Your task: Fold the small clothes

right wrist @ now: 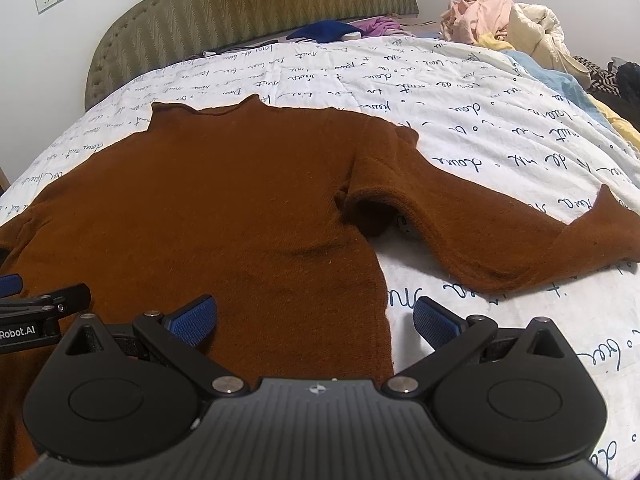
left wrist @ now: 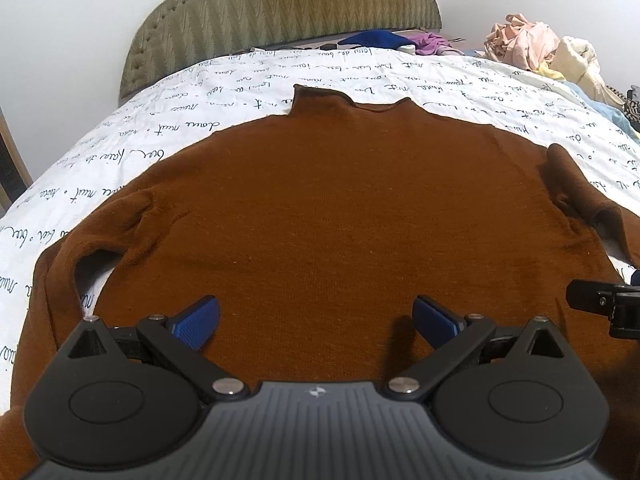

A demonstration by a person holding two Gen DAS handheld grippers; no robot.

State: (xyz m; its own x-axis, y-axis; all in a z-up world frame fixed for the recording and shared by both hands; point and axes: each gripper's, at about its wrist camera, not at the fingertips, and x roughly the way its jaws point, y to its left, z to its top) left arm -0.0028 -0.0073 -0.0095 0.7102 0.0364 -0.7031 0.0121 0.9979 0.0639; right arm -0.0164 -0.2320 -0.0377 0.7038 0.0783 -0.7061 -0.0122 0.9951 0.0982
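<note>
A brown knit sweater lies flat on the bed, collar toward the headboard. Its left sleeve bends down along the body, and its right sleeve stretches out sideways. My left gripper hovers open over the sweater's lower body with nothing between its blue pads. My right gripper is open too, straddling the sweater's right side edge, one finger over the knit and the other over the sheet. Each gripper shows at the edge of the other's view: the right gripper and the left gripper.
The bed carries a white sheet printed with black script. A padded olive headboard stands behind. Blue and purple clothes lie near the headboard, and a pile of pale garments sits at the far right.
</note>
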